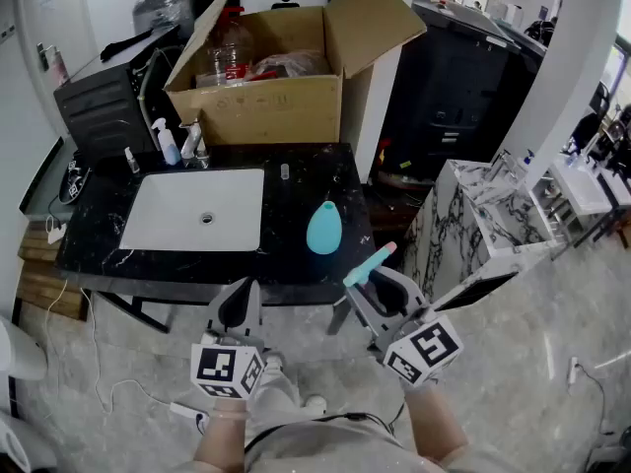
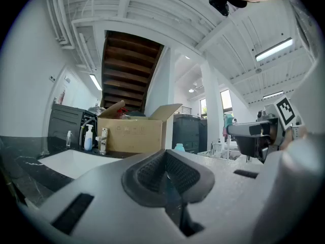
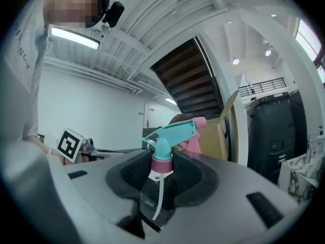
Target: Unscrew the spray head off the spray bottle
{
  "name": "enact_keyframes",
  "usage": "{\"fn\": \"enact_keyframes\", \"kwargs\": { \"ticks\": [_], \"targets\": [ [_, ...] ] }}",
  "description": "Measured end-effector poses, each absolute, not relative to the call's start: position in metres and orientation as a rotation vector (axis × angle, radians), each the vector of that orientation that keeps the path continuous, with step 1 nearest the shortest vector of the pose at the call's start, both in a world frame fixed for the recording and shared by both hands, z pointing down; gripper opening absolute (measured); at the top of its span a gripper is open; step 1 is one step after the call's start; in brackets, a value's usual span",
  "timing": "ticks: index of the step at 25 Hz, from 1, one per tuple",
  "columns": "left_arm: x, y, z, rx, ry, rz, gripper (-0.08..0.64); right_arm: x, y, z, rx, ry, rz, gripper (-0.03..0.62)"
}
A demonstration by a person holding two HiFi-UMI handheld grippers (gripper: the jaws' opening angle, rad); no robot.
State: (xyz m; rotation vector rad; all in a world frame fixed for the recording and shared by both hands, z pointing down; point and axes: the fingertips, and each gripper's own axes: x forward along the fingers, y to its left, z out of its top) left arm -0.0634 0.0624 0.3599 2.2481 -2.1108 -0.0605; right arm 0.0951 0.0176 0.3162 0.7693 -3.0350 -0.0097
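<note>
Now, right gripper: we have its jaws partly apart and pressed on the pink collar of the spray head, one pad on each side.
Spray head: it has a teal trigger body and a pink nozzle tip, and it sticks up out of the jaws. Its thin white dip tube hangs down between the pads.
Left gripper: we hold it fully closed, pad against pad, with nothing between them.
Grippers to each other: they are side by side and apart, on our side of the counter's near edge.
Spray bottle: it is teal and stands upright on the black marble counter, its neck bare. It is just beyond the right gripper and apart from the spray head.
Sink: it is white and set in the counter, left of the bottle.
Counts: we count two grippers, one spray head, one spray bottle and one sink. We also count one cardboard box behind the sink, and one pump dispenser beside one tap.
</note>
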Motion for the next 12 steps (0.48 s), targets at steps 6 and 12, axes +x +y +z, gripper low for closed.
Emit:
{"fn": "enact_keyframes", "kwargs": {
  "ticks": [6, 12],
  "targets": [
    [-0.0569, 0.0646, 0.3564, 2.246, -2.128, -0.060, 0.005, 0.1024, 0.0173, 0.3206, 0.767, -3.027, 0.001, 0.138],
    [-0.0575, 0.0673, 0.3522, 2.235, -2.144, -0.066, 0.005, 0.1047, 0.0170, 0.3203, 0.761, -3.030, 0.005, 0.137]
  ]
}}
